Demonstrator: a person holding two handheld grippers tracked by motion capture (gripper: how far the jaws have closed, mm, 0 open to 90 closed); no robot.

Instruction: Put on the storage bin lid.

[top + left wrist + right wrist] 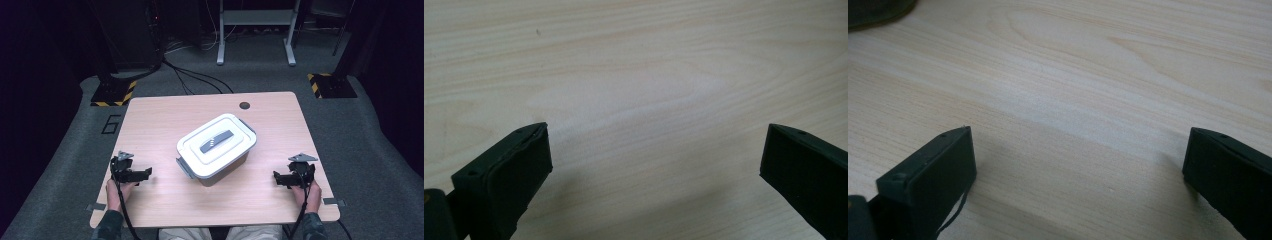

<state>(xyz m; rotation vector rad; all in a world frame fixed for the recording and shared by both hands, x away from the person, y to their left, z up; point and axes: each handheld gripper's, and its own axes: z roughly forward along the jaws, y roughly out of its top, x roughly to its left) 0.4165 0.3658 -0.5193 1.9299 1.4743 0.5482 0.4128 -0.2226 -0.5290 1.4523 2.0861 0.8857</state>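
Observation:
A white lidded plastic box with a grey handle on its lid and grey side clasps stands in the middle of the wooden table. My left gripper rests low over the table near the front left, pointing toward the box, well apart from it. My right gripper sits near the front right, pointing left toward the box. In the left gripper view my left gripper is open over bare wood. In the right gripper view my right gripper is also open with nothing between its jaws.
A dark round cable hole lies at the table's far edge. Grey carpet surrounds the table, with cables and a white metal stand beyond it. Black bases with yellow stripes stand at the far corners.

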